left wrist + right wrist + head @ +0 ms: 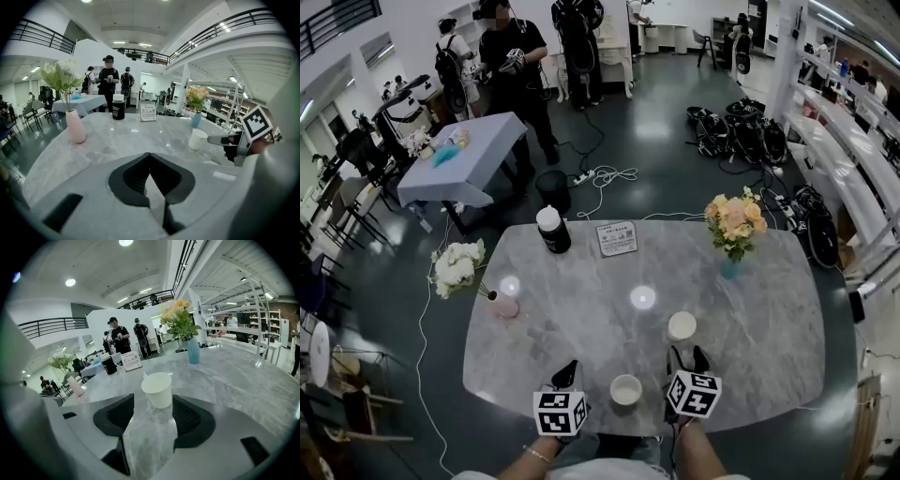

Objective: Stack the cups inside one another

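Observation:
Two white paper cups stand upright on the marble table (581,319). One cup (682,325) (157,389) is just ahead of my right gripper (688,356) (153,400), whose jaws are open; the cup stands at the mouth of the gap and the pads do not touch it. The other cup (625,389) sits near the front edge, between my two grippers. My left gripper (567,368) (149,157) hovers low at that cup's left, its tips met and nothing between them. The left gripper view shows the far cup (197,138) with the right gripper (225,139) beside it.
At the table's far side are a black bottle with a white cap (553,230), a sign card (617,238) and a blue vase of orange flowers (731,267). A pink vase of white flowers (503,305) stands at the left. People stand by another table (459,159) beyond.

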`<state>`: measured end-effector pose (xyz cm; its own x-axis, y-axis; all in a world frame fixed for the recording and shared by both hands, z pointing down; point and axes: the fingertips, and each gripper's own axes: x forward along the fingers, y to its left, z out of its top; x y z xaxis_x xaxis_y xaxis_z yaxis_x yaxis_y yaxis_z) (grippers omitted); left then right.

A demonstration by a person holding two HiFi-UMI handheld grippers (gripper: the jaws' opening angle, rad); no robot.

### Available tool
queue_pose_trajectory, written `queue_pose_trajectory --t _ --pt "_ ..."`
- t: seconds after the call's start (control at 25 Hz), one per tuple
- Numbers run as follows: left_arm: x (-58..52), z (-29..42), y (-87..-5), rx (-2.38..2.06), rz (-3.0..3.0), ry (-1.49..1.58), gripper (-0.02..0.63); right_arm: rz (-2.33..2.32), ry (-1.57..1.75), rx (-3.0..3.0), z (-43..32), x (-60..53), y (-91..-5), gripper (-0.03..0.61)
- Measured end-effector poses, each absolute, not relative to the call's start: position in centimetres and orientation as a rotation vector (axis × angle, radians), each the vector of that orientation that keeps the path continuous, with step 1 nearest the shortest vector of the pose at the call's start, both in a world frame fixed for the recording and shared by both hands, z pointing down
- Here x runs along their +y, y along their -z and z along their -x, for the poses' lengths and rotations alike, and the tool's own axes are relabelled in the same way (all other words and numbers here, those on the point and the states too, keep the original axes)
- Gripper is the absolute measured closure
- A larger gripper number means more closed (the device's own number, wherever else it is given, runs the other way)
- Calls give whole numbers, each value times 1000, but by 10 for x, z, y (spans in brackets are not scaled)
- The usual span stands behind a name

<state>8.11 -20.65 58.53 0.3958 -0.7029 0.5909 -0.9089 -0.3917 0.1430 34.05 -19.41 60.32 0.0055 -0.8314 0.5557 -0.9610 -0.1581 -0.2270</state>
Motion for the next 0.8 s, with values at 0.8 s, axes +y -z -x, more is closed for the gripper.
queue_pose_trajectory --t 0.8 --pt "-209 -63 -612 -1407 -2134 -694 617 -1970 -820 -1820 -346 -234 -651 341"
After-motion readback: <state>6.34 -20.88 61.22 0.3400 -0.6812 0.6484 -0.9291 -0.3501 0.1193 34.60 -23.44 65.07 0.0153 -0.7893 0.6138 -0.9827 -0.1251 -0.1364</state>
